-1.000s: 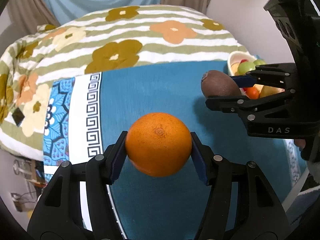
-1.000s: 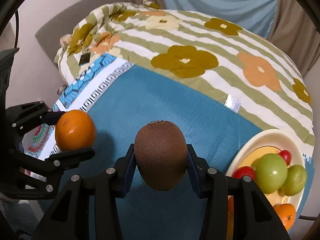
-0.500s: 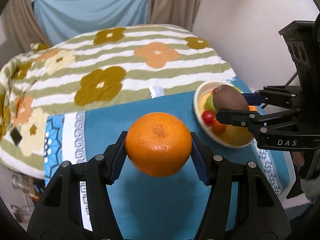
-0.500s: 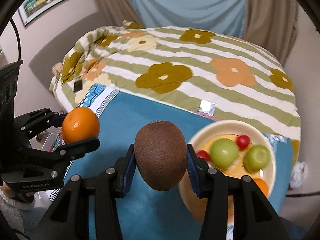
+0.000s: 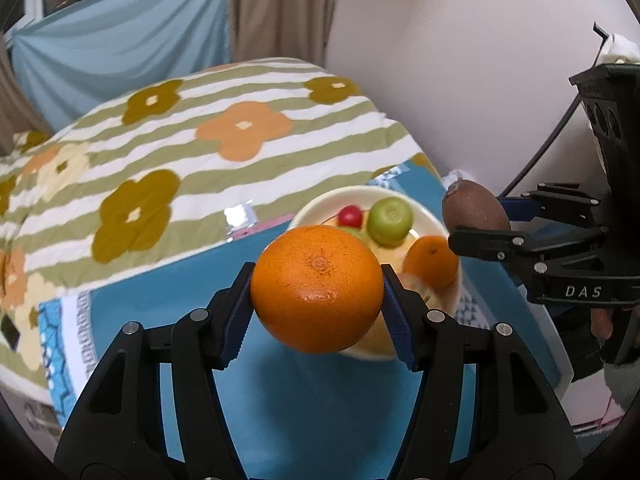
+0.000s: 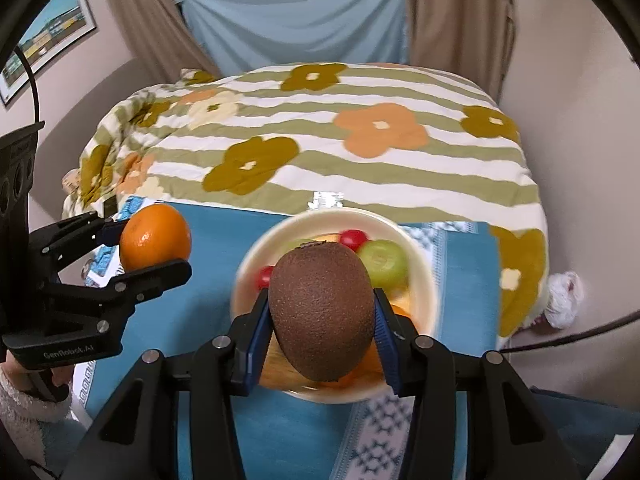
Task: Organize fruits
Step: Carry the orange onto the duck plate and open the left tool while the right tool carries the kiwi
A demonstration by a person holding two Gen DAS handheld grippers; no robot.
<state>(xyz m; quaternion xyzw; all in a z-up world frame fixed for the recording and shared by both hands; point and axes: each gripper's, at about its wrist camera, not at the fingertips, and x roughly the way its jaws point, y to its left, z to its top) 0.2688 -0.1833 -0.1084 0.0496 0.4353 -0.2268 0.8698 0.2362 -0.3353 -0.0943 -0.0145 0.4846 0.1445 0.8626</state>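
Note:
My left gripper is shut on a large orange, held above the teal cloth just left of a cream bowl; both also show in the right wrist view, gripper and orange. My right gripper is shut on a brown kiwi, held over the near side of the bowl. In the left wrist view the kiwi sits at the bowl's right edge. The bowl holds a green fruit, a red fruit and a small orange.
The bowl stands on a teal patterned cloth spread over a bed with a striped flower quilt. A wall rises close to the right of the bed. A small shiny packet lies just beyond the bowl.
Both grippers have moved right and forward with their fruits. The bowl now sits directly behind the orange and under the kiwi, closer than before.

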